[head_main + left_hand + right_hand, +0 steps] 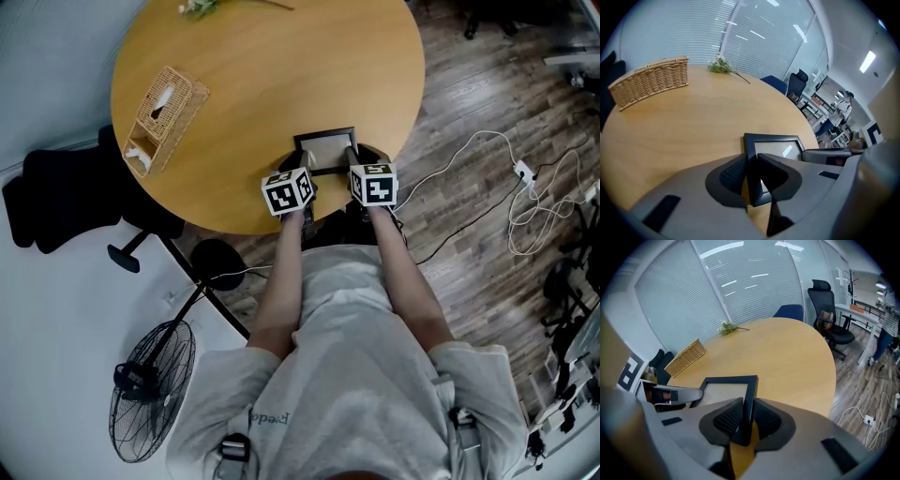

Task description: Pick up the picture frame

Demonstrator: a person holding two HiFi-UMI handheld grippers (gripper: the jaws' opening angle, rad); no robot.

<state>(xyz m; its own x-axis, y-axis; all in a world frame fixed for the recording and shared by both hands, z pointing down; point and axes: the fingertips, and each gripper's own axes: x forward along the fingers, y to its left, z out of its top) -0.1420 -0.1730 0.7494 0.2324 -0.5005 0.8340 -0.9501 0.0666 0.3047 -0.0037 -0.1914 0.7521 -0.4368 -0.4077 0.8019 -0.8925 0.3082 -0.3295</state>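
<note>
A black picture frame with a pale insert lies near the front edge of the round wooden table. My left gripper is shut on the frame's left bar. In the left gripper view the dark bar stands pinched between both pads. My right gripper is shut on the right bar. In the right gripper view that bar runs down between the ribbed pads. Each gripper shows at the edge of the other's view, across the frame.
A wicker tissue basket sits on the table's left side, and a green sprig lies at the far edge. Beside the table on the floor are a black chair, a fan and white cables.
</note>
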